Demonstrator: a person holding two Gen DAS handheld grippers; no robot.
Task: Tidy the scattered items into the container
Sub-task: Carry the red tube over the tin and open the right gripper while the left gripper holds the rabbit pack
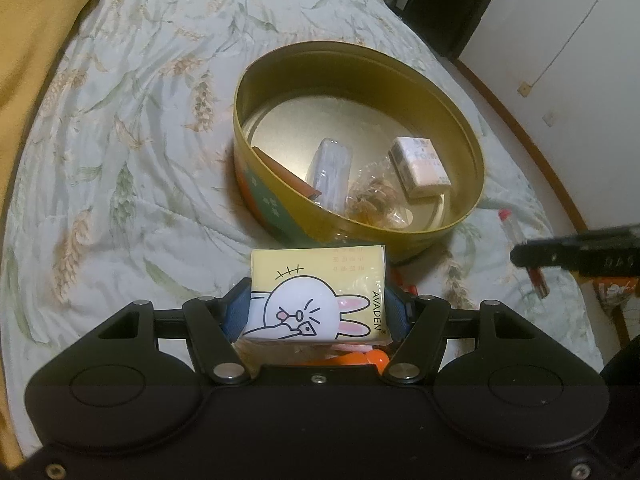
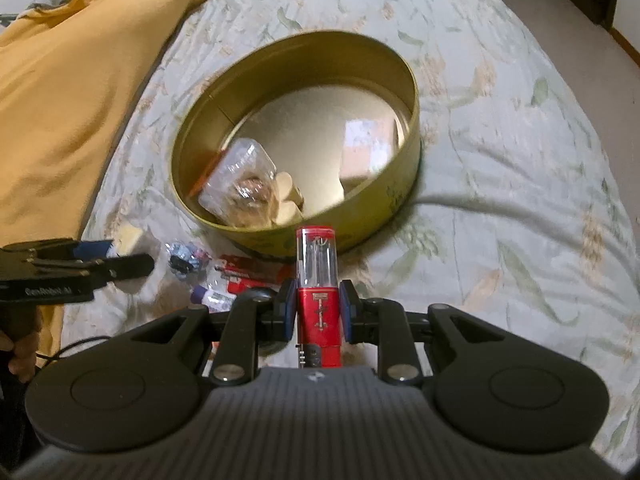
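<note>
Both grippers loaded. Left gripper (image 1: 318, 312) clamps a yellow tissue pack (image 1: 320, 296) at mid width; right gripper (image 2: 318, 312) pinches a red tube (image 2: 317, 280) nearly closed. Round tin (image 1: 400, 236) sits just ahead of both.

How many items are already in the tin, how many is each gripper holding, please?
In the gold tin: 4 (clear case, small box, crinkly bag, orange-edged flat item)
Left gripper: 1 (yellow tissue pack)
Right gripper: 1 (red tube)
Total: 6
</note>
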